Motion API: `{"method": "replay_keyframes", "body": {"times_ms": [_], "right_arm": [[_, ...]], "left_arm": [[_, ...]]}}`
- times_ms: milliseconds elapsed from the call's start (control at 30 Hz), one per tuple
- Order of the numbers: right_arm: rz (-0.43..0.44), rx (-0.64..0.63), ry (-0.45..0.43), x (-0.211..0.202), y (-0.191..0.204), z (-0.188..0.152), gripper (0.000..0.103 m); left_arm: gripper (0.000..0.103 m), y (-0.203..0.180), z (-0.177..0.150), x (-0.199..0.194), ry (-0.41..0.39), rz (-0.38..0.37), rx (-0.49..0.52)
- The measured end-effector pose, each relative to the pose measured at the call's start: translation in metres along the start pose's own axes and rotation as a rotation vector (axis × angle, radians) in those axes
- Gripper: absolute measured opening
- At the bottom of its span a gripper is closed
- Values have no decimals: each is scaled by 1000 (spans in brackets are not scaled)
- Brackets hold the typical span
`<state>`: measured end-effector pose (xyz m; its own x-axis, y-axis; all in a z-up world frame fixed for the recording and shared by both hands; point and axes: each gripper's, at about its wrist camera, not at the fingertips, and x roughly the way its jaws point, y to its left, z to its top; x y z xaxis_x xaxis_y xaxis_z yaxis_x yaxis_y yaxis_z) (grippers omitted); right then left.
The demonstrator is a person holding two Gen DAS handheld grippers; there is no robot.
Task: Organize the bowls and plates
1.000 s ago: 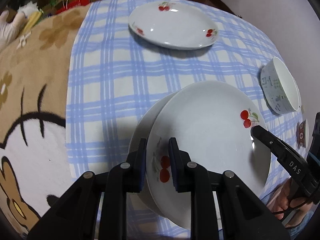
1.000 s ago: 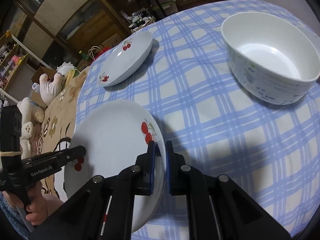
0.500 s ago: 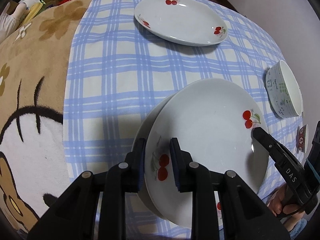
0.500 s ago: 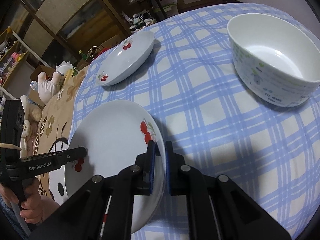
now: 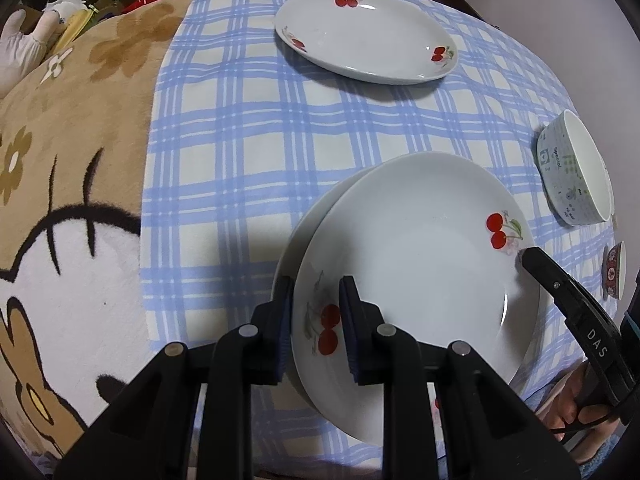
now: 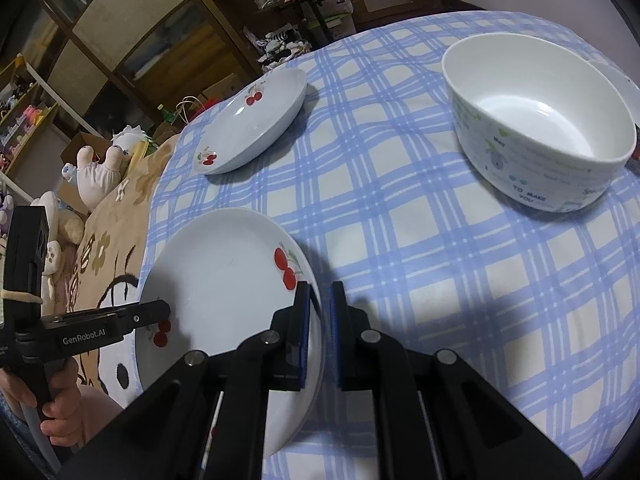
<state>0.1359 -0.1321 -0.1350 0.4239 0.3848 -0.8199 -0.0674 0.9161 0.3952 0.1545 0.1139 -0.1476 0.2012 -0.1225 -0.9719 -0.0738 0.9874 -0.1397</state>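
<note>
Two white cherry plates are stacked near the table's front edge. The top plate (image 5: pixel 420 264) (image 6: pixel 224 280) lies shifted to the right over the lower plate (image 5: pixel 320 216). My left gripper (image 5: pixel 316 288) is shut on the top plate's near-left rim, beside a cherry print. I cannot tell whether the lower plate's rim is also between its pads. My right gripper (image 6: pixel 318 292) is shut on the same plate's right rim. A third cherry plate (image 5: pixel 364 36) (image 6: pixel 252 124) sits alone at the far side. A white printed bowl (image 5: pixel 576 176) (image 6: pixel 536 128) stands on the right.
A blue plaid cloth (image 5: pixel 240 140) covers the table, with a brown cartoon blanket (image 5: pixel 72 160) to its left. A small red patterned cup (image 5: pixel 614 270) stands by the bowl. Plush toys (image 6: pixel 100 168) and shelves lie beyond the table. A hand (image 6: pixel 56 420) holds the left gripper's handle.
</note>
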Motion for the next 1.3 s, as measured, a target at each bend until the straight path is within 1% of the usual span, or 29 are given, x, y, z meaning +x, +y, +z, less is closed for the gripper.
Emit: {"method": "replay_keyframes", "body": {"times_ms": [167, 267, 300, 367, 467, 567, 633, 700, 733, 767, 833, 867, 900, 967, 1033, 1067, 1100, 1133, 1200, 1300], "right_arm": [[-12, -14, 2, 1, 2, -4, 10], [-6, -14, -2, -1, 2, -7, 10], [0, -14, -6, -2, 3, -8, 10], [-22, -23, -5, -2, 4, -9, 10], [-24, -25, -9, -4, 4, -9, 10], [-53, -24, -33, -12, 1, -8, 10], [-42, -9, -36, -17, -3, -5, 10], [-29, 4, -49, -22, -7, -2, 11], [-29, 7, -55, -24, -8, 0, 11], [-27, 6, -59, -26, -9, 4, 11], [-20, -1, -69, -28, -9, 13, 14], [-21, -5, -75, -29, -9, 18, 23], [-20, -9, -79, -29, -8, 22, 38], [-18, -19, -100, -29, -6, 34, 53], [-22, -37, -113, -27, -1, 46, 58], [-31, -41, -115, -25, 0, 54, 66], [-32, -42, -116, -23, 1, 61, 76], [-26, -41, -117, -21, 3, 69, 80], [-22, -43, -120, -15, 6, 85, 90], [-46, -72, -135, -6, 15, 110, 94]], "left_arm": [[23, 1, -6, -5, 0, 24, 1], [24, -1, -7, -10, -26, 75, 5], [25, 0, -8, -12, -34, 80, 2], [25, 2, -8, -13, -29, 57, -4], [25, 3, -8, -14, -31, 68, -8], [26, 4, -8, -18, -45, 64, -7], [27, 3, -9, -21, -61, 59, -9], [31, 2, -8, -25, -84, 52, -13], [37, 2, -8, -29, -100, 45, -14], [47, 2, -7, -32, -117, 43, -13], [61, 0, -3, -42, -169, 45, -1], [66, -1, -1, -45, -188, 52, 7], [68, -2, 1, -48, -202, 56, 16], [78, -5, 10, -52, -225, 73, 37], [82, -8, 19, -54, -260, 120, 71], [86, -9, 23, -54, -273, 139, 84], [87, -10, 27, -54, -282, 153, 94], [87, -10, 33, -53, -292, 160, 101], [88, -8, 47, -51, -301, 146, 110], [88, 1, 70, -43, -300, 113, 103]]}}
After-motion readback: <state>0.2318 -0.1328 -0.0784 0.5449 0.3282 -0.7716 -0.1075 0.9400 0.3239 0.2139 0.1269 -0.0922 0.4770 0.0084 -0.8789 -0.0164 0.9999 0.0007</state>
